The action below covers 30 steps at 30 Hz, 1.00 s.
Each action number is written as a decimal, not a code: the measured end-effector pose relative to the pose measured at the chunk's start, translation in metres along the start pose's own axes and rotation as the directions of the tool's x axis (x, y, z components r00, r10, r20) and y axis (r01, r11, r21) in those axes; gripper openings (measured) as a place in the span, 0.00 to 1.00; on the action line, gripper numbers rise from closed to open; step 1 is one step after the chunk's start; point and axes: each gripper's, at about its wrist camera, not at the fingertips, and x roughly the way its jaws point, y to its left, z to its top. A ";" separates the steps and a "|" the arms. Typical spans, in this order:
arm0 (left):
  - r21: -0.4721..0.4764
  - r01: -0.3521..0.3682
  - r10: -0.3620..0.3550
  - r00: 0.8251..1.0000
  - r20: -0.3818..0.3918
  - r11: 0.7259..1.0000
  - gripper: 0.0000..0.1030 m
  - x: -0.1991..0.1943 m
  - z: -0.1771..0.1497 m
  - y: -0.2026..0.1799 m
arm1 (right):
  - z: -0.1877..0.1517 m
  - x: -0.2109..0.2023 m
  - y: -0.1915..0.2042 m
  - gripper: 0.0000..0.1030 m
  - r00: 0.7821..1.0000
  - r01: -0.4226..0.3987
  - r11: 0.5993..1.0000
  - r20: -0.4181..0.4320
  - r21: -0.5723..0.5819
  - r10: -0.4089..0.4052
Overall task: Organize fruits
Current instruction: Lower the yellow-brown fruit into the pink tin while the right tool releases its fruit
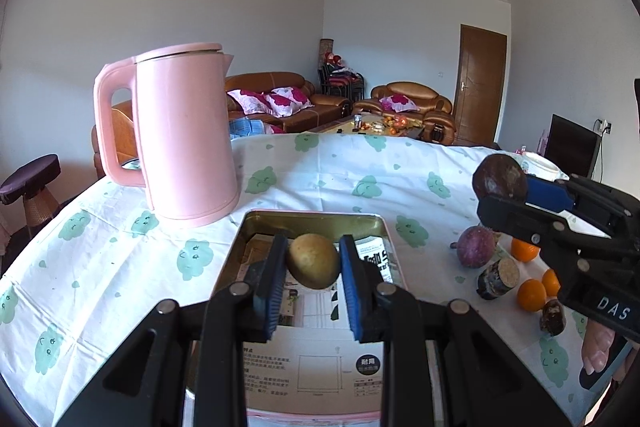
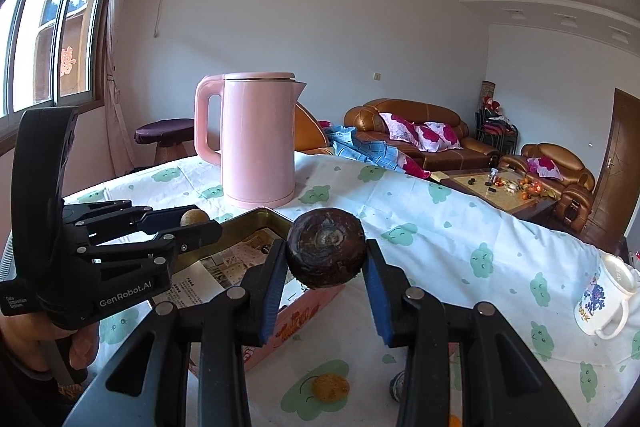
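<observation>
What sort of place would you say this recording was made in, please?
Most likely a home living room: brown leather sofas with floral cushions, a coffee table beyond, and a cloth-covered table holding a pink kettle and loose fruit.

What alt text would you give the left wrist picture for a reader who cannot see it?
The left gripper holds a yellowish-brown fruit between blue pads above an open metal tin lined with printed paper. A pink kettle stands behind the tin on a cloud-patterned tablecloth. At right, the right gripper holds a dark brown fruit above oranges and a purple fruit.
</observation>
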 end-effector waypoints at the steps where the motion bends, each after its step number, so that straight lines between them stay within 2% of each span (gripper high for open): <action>1: -0.001 -0.005 0.005 1.000 -0.013 1.000 0.27 0.004 0.000 0.002 | 0.000 0.004 0.001 0.39 1.000 -0.005 1.000 -0.007 0.000 0.005; 13: 0.016 -0.052 0.053 0.993 -0.105 0.999 0.27 0.031 -0.007 0.014 | -0.002 0.047 0.016 0.39 0.994 -0.050 0.999 -0.098 -0.019 0.048; 30: 0.028 -0.070 0.073 0.985 -0.154 0.997 0.27 0.044 -0.013 0.020 | -0.011 0.082 0.033 0.39 0.981 -0.077 0.996 -0.181 -0.035 0.069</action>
